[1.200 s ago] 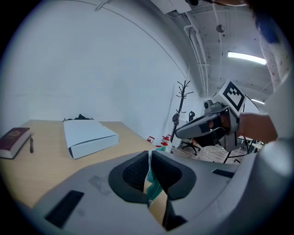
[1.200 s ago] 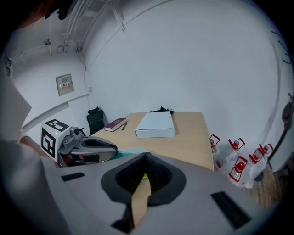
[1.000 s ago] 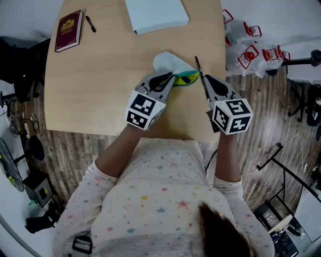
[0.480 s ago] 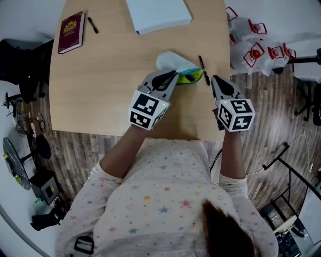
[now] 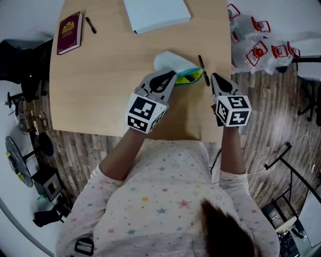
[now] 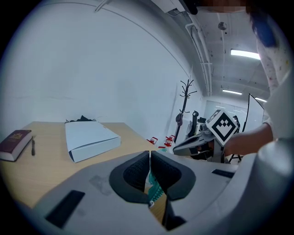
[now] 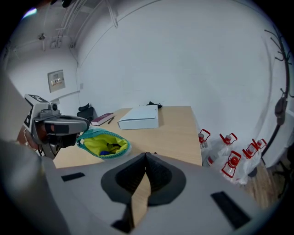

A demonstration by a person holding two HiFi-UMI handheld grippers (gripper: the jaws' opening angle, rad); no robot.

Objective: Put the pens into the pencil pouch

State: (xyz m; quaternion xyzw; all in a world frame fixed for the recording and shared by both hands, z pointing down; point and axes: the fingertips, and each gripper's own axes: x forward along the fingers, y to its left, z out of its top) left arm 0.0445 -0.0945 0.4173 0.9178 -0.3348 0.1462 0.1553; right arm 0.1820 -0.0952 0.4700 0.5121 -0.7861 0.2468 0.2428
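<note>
1. The left tool [image 5: 172, 76] is clamped shut on the near rim of the pencil pouch [image 5: 175, 64]. The left gripper view shows teal edge fabric pinched between its pads. This grip probably props the mouth up and steadies the pouch so a pen can slide in.
2. The pouch lies on the table [image 5: 100, 90] towards the right side, with its mouth gaping towards the right tool [image 5: 213, 77]. The yellow lining is visible, with something blue and dark inside. These may be pens already stowed, but they are too small to tell.
3. The right tool's jaws are together with nothing between them; only bare table shows below the tips. It hovers just right of a black pen [image 5: 202, 68].
4. That pen lies flat, just beside the pouch and between it and the right tool. It is judged the next one to collect, and the jaws would have to part first.
5. A second pen [image 5: 90, 24] lies well apart at the far left, beside a dark red book [image 5: 68, 32]. A white box [image 5: 158, 14] sits at the far edge, clear of the work.
6. The near pen lies close to the table's right edge, so a clumsy nudge could send it off.
</note>
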